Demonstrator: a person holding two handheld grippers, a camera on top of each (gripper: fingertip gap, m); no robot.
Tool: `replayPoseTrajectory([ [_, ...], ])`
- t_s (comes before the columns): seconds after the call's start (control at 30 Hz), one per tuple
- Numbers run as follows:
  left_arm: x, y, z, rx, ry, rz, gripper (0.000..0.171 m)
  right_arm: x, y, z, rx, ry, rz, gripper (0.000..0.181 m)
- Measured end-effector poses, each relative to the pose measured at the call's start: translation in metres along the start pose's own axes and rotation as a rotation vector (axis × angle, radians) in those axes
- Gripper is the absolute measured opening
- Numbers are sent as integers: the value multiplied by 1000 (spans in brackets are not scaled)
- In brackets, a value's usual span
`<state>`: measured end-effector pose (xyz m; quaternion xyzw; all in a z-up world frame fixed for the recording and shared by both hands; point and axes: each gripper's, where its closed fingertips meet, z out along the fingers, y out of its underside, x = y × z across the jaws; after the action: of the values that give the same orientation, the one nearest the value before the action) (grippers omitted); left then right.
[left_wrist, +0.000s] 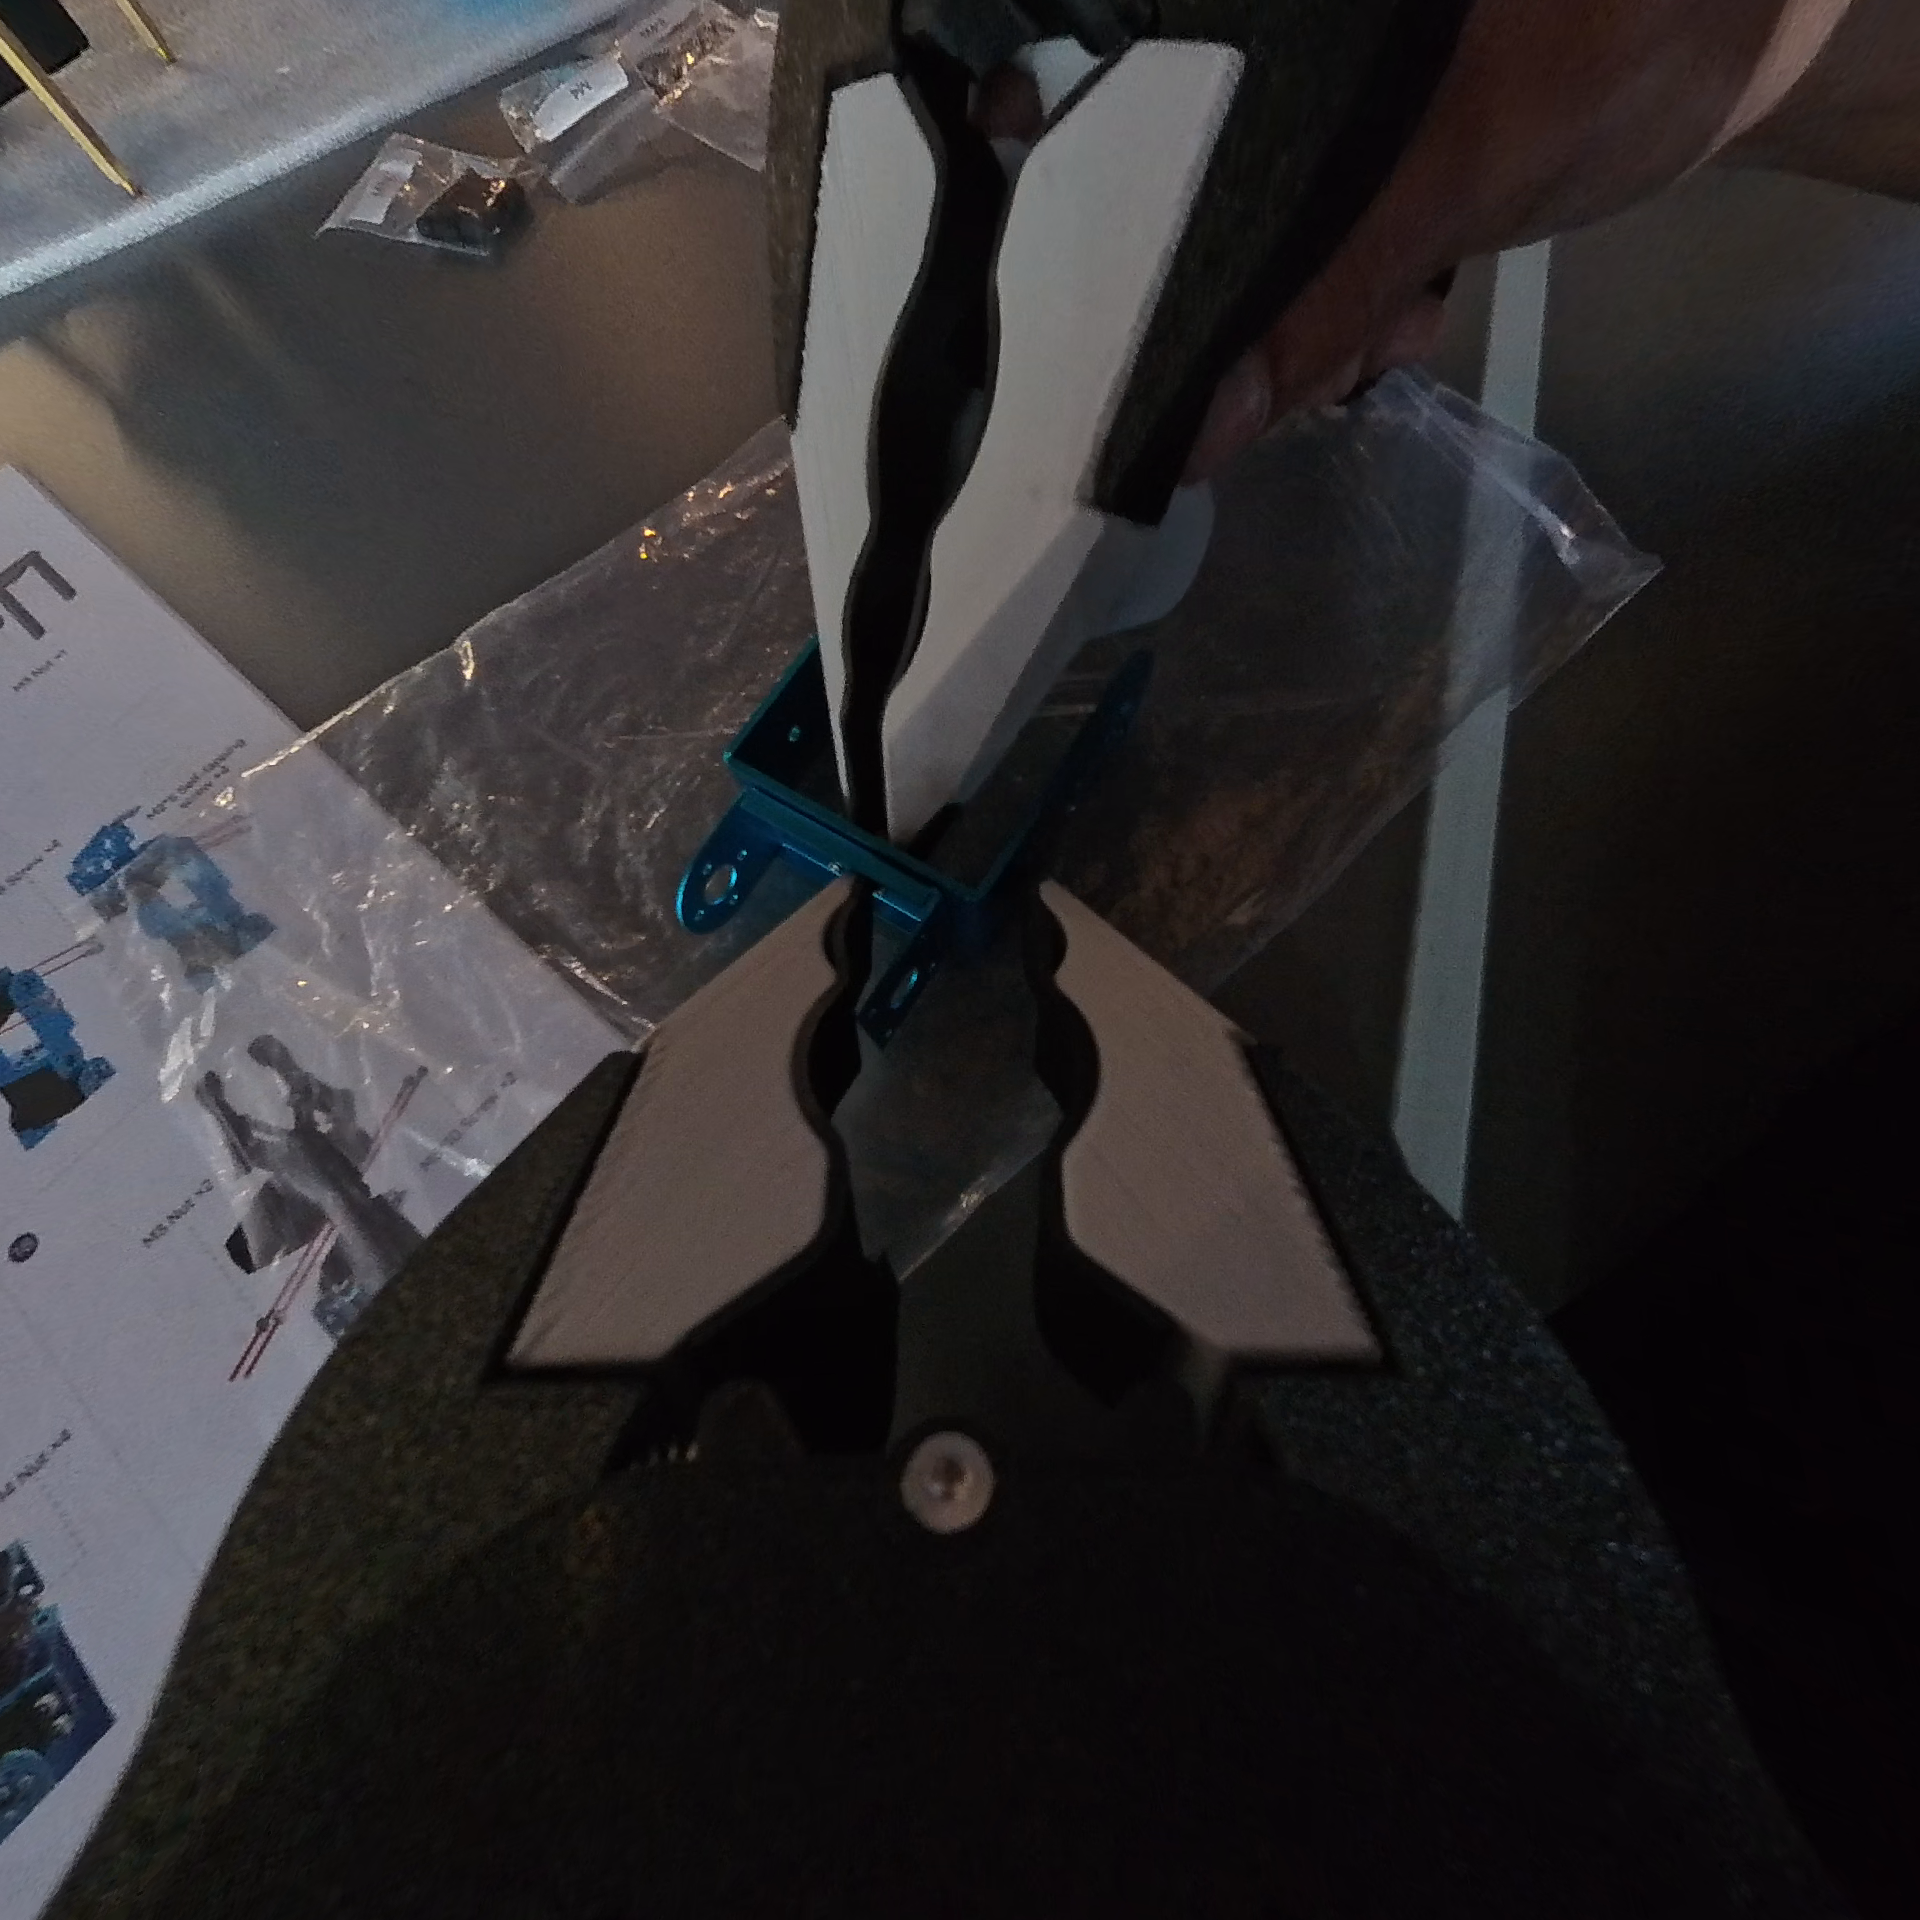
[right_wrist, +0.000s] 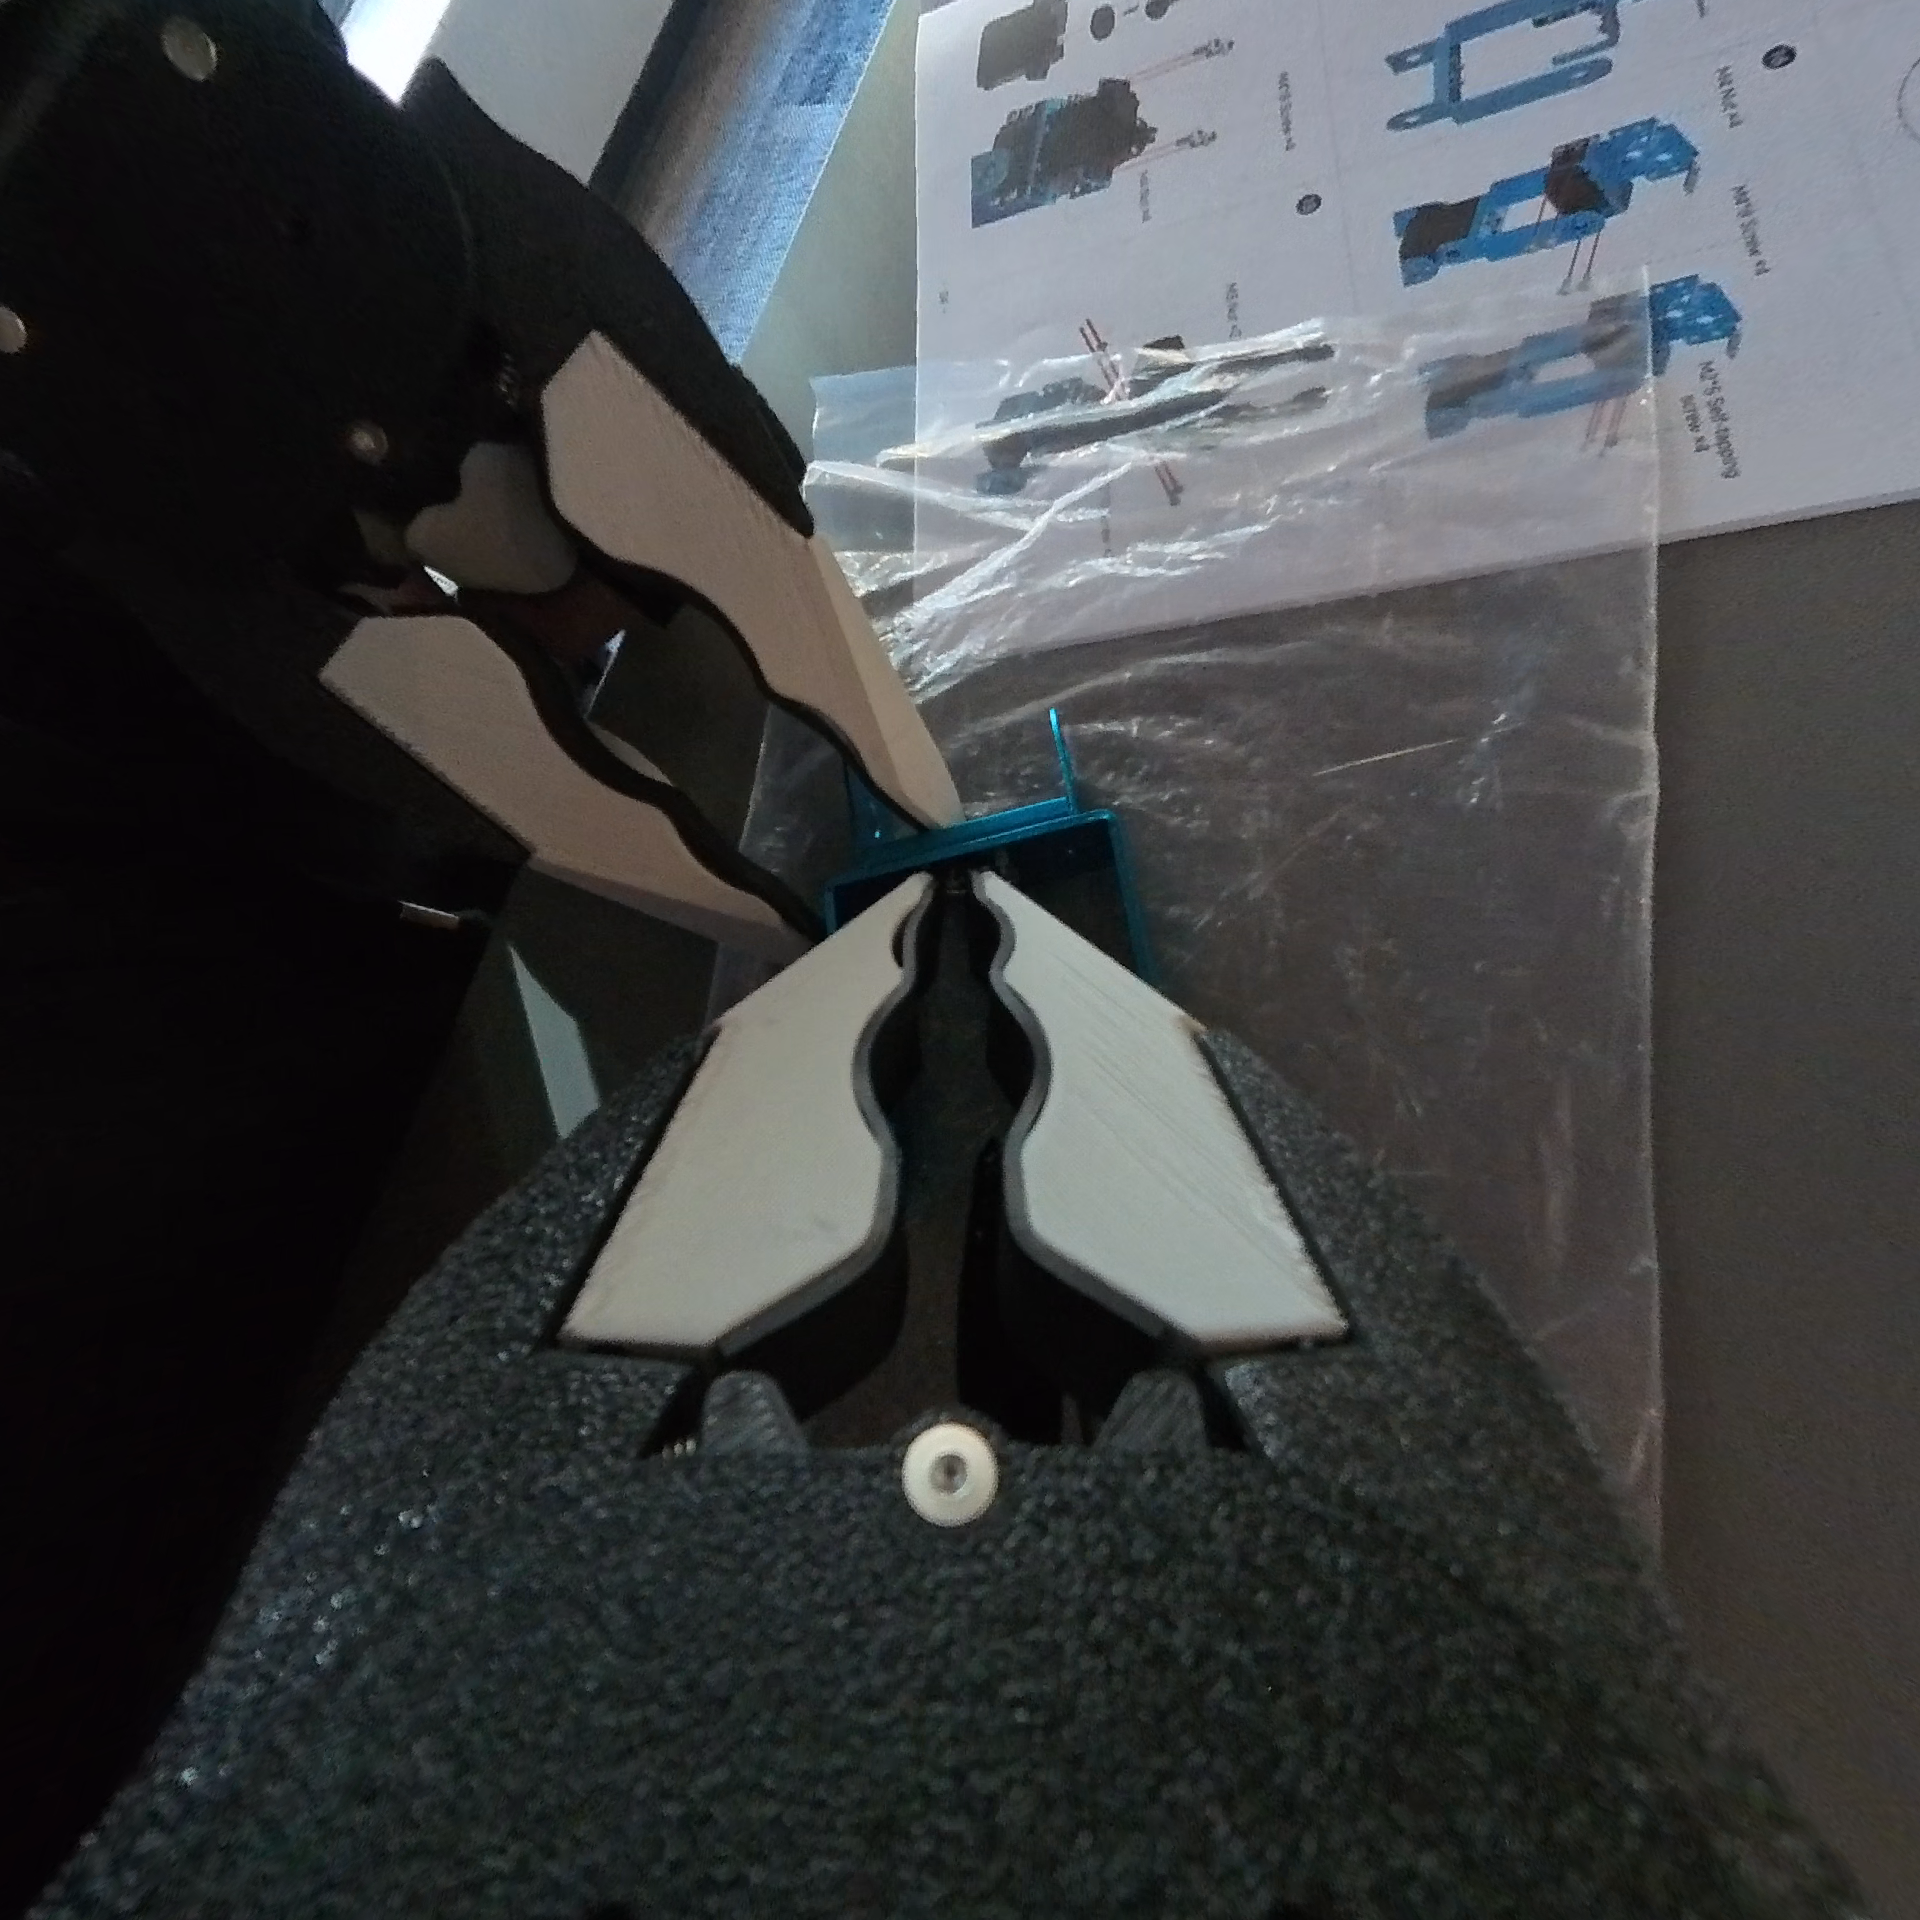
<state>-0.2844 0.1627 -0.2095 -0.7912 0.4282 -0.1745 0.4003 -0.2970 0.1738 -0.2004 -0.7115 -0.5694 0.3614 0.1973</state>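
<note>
Both tongs, left tongs (left_wrist: 940, 935) and right tongs (right_wrist: 951, 883), clamp one blue anodised metal bracket (left_wrist: 790, 821) above a clear plastic bag (right_wrist: 1351, 831) on the grey desk (right_wrist: 1787, 831), printed assembly sheet (right_wrist: 1195, 343) at one o'clock.

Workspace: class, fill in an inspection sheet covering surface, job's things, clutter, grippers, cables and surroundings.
Surface: grey table, dimly lit.
Job's things: blue bracket over a clear bag; instruction sheet partly under the bag.
Clutter: small bags of parts at the far edge.
Grippers: right gripper shut on a bracket wall, held by a hand; left gripper has its fingers apart around the bracket, grip unclear.
Cables: nothing seen.
Surroundings: brass-coloured legs beyond the table.
</note>
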Motion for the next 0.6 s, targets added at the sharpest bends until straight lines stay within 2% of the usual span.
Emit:
replayPoseTrajectory([
  [0.6,0,1,-1,-1,0,2,27,-2,-5,-6,28,-13,6,6],
])
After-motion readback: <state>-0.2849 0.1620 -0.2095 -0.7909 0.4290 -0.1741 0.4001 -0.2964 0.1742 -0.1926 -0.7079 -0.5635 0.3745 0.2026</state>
